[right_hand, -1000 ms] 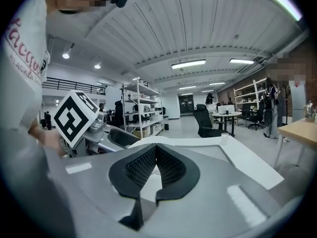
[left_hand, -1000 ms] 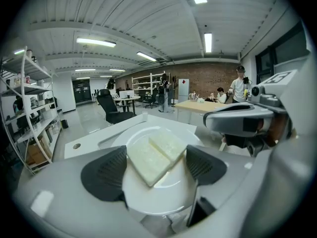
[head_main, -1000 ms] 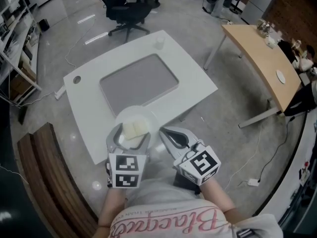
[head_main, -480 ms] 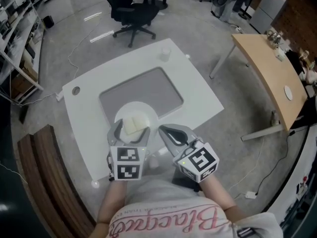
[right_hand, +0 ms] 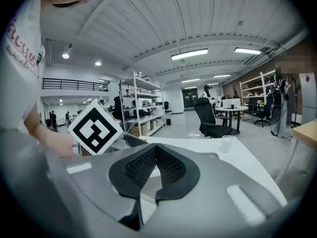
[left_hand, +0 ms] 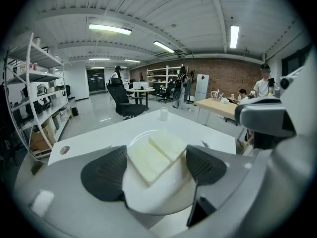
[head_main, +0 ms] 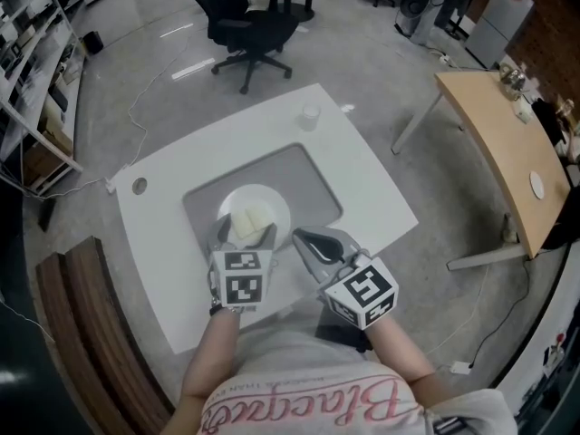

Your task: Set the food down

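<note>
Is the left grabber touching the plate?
Touching. The left gripper view shows the left gripper with both jaws against the plate, one on each side.

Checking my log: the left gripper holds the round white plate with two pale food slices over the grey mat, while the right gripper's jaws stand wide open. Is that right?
No: the right gripper has its jaws shut together, empty, as the right gripper view shows. The left gripper does hold the round white plate with two pale food slices over the grey mat.
</note>
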`<control>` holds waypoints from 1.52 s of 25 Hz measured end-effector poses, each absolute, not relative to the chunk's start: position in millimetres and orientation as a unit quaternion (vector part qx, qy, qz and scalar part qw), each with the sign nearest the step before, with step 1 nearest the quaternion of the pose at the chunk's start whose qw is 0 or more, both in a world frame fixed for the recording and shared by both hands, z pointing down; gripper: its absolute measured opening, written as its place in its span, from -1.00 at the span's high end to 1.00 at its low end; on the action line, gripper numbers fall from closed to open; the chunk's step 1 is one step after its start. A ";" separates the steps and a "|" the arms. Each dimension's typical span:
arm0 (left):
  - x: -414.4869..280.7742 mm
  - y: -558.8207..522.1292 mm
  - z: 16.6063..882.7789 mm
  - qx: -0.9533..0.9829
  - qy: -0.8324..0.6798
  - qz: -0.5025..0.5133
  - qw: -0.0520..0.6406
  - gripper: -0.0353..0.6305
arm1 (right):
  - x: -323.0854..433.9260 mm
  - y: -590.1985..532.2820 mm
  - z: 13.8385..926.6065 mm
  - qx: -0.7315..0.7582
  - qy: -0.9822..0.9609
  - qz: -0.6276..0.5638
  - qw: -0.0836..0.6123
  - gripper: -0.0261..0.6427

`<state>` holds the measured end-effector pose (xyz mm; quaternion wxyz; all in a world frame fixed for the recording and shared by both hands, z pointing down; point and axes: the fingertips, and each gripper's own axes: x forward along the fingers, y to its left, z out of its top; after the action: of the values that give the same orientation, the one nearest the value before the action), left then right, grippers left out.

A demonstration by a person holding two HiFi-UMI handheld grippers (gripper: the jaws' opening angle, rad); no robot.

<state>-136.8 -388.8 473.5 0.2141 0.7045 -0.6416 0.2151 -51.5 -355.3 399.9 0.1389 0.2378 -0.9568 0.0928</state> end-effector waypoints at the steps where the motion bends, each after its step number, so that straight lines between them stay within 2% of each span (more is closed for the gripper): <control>1: -138.1 -394.0 479.3 0.701 -0.644 0.217 0.216 -0.23 | -51.4 -356.5 401.4 0.237 -0.957 0.094 0.139 0.92; 11: -144.0 -420.7 546.9 0.684 -0.634 0.256 0.255 -0.23 | -48.3 -361.5 413.1 0.246 -0.953 0.108 0.139 0.92; 24: -143.3 -431.3 580.2 0.676 -0.630 0.266 0.277 -0.23 | -43.7 -358.2 413.3 0.249 -0.950 0.118 0.149 0.92; 33: -140.8 -435.4 588.7 0.677 -0.629 0.273 0.267 -0.24 | -42.3 -356.1 415.1 0.247 -0.951 0.115 0.149 0.92; 38: -143.2 -439.7 581.9 0.684 -0.635 0.262 0.246 -0.35 | -45.7 -354.2 411.9 0.239 -0.954 0.105 0.147 0.92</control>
<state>-143.2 -439.7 581.9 0.2459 0.6841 -0.6349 0.2616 -45.7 -354.2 411.9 0.1465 0.2389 -0.9542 0.1048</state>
